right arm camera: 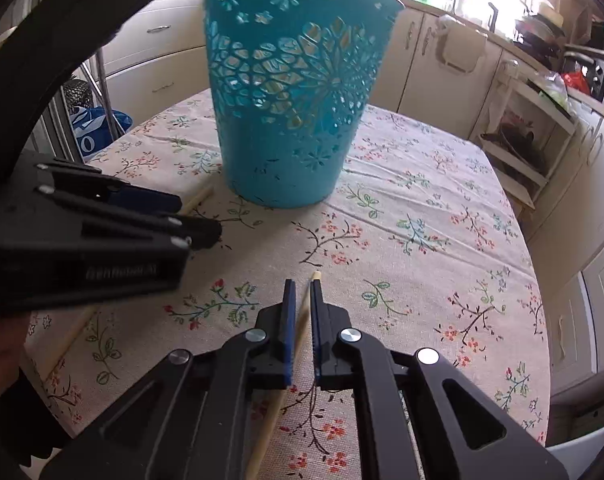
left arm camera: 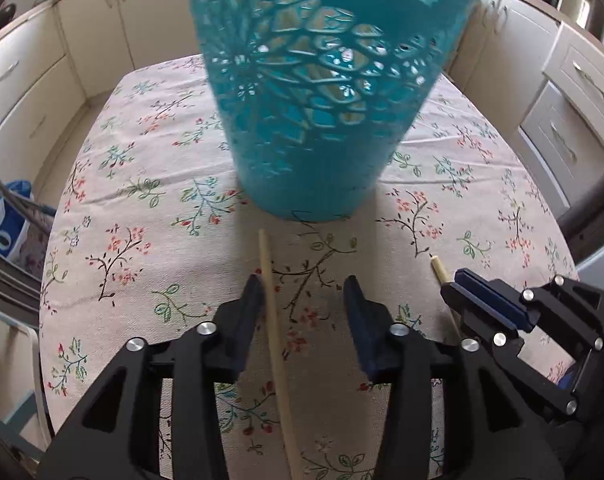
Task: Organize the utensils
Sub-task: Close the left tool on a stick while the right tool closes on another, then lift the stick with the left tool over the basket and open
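Nearest in the left wrist view, the left gripper (left arm camera: pixel 304 294) stands with its jaws apart over the floral-printed cloth of the counter (left arm camera: pixel 141 216). A thin pale wooden stick (left arm camera: pixel 275 344) lies between them, close against the left finger, with the right finger well clear of it.

Just to its right, the right gripper (right arm camera: pixel 300 292) has its jaws drawn in on a second thin pale wooden stick (right arm camera: pixel 299 326). That stick's blunt tip pokes out just past the fingertips, and its length runs back under the gripper.

Farther along the cloth, in the middle of the counter, stands a tall teal plastic basket (right arm camera: pixel 291 92) with flower-shaped cut-outs, upright. Beyond it run cream kitchen cabinets (left arm camera: pixel 29 92).
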`<act>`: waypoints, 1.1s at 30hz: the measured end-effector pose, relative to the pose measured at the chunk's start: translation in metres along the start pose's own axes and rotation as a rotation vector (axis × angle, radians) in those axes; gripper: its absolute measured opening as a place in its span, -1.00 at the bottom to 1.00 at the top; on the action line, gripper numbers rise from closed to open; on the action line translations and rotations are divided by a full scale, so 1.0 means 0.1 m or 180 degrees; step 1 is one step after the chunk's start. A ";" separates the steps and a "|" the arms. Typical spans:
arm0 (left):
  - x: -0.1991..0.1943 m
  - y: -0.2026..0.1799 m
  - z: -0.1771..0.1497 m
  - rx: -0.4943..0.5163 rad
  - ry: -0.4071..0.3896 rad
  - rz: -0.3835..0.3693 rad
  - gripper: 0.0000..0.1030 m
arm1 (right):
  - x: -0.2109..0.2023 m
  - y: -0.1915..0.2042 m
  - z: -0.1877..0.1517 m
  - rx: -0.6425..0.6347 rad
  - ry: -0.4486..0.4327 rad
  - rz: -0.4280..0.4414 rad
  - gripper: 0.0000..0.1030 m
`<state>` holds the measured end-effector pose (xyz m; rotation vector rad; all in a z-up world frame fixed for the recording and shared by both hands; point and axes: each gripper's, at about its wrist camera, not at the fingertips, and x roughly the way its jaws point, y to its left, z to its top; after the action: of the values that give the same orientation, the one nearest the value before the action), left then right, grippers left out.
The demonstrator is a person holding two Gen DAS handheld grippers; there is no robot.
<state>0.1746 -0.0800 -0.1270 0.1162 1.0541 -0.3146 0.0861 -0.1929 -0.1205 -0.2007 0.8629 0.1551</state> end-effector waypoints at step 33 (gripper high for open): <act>-0.02 0.01 0.01 0.0117 -0.0050 -0.0064 -0.91 | 0.06 -0.20 -0.02 0.0237 0.0112 0.0211 -0.80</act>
<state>0.1751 -0.0793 -0.1249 0.1359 1.0348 -0.3527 0.0931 -0.2123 -0.1239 -0.1055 0.9091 0.1814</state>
